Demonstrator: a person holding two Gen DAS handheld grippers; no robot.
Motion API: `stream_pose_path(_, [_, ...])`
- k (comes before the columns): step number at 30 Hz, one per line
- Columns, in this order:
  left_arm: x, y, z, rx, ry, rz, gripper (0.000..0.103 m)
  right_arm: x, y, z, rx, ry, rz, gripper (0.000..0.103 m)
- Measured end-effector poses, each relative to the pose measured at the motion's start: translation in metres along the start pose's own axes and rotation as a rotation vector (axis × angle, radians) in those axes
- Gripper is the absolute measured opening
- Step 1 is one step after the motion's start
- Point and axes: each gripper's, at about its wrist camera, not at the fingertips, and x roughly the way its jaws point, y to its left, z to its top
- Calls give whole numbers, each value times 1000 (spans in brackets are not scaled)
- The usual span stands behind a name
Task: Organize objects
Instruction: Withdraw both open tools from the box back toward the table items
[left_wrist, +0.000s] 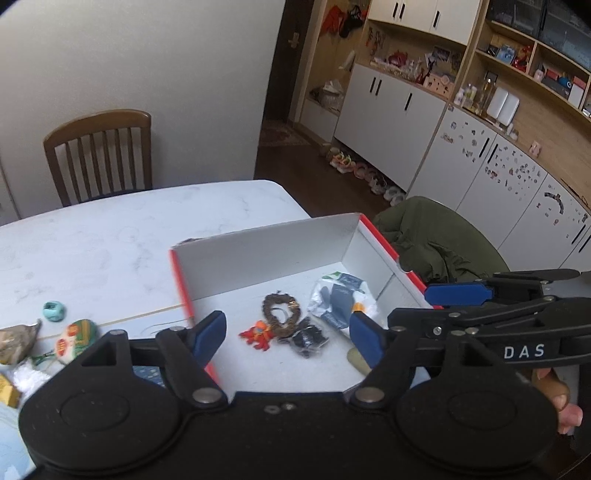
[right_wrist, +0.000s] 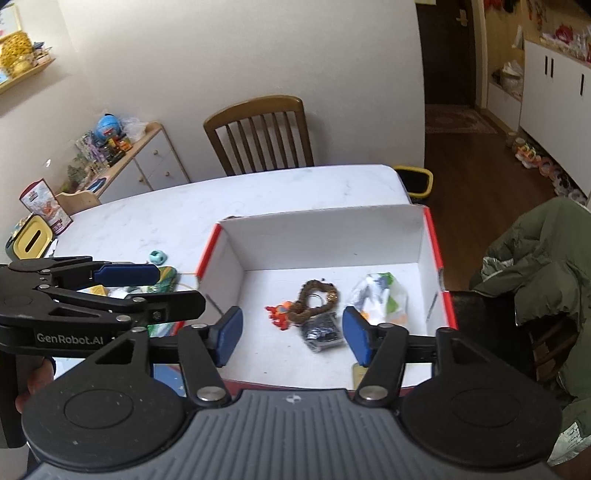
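Observation:
A white cardboard box (left_wrist: 266, 254) (right_wrist: 321, 240) with red edges lies open on the white table (left_wrist: 110, 236) (right_wrist: 192, 218). Inside lie a brown bead bracelet (left_wrist: 279, 314) (right_wrist: 314, 299), a red-orange figure (left_wrist: 256, 336) (right_wrist: 279, 314), a black packet (left_wrist: 308, 338) (right_wrist: 321, 332) and a white plastic packet (left_wrist: 341, 299) (right_wrist: 376, 295). My left gripper (left_wrist: 287, 334) (right_wrist: 181, 288) is open over the box's near left part, holding nothing. Over the near edge, my right gripper (right_wrist: 292, 336) (left_wrist: 410, 306) is open and empty too. Left of the box sit a teal ball (left_wrist: 54, 310) (right_wrist: 157, 257) and a round green-and-white toy (left_wrist: 75, 338).
A wooden chair (right_wrist: 258, 133) stands at the table's far side. A green jacket (right_wrist: 543, 266) hangs over a seat to the right of the box. A yellow-lidded container (right_wrist: 31, 240) and a carton (right_wrist: 46, 206) sit at the table's left end. A yellow-rimmed bin (right_wrist: 413, 181) stands beyond the table.

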Motion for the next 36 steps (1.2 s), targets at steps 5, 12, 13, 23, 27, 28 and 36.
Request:
stream_pose_path(5, [-24,24,-13,3,-26,21,80,-3,33,-5,-23,-21,17,68])
stream_pose_path(12, [-52,69,-33,-3,-34,52,86,1,82,-14,-32,-50,52,77])
stream_pose_path(13, [-55,75,-36,-4,-34,58,87,3,89,-15,-33,-54,56,77])
stream_pose_path(23, [-86,147,-55,-29,-68,124,102,25,155,-19,-41,-43,50,86])
stream_pose_path(27, [-91,176,-61,-49,-58,155,103,38,177,-20,-39,-30,42,88])
stream_pose_path(28, [-92,185,-63,-58,-57,162,103,41,182,-21,-38,-27,37,88])
stream_pose_path(36, [-92,249,-76,-99,-63,257,103,77,214,-18,-38,1,-4,88])
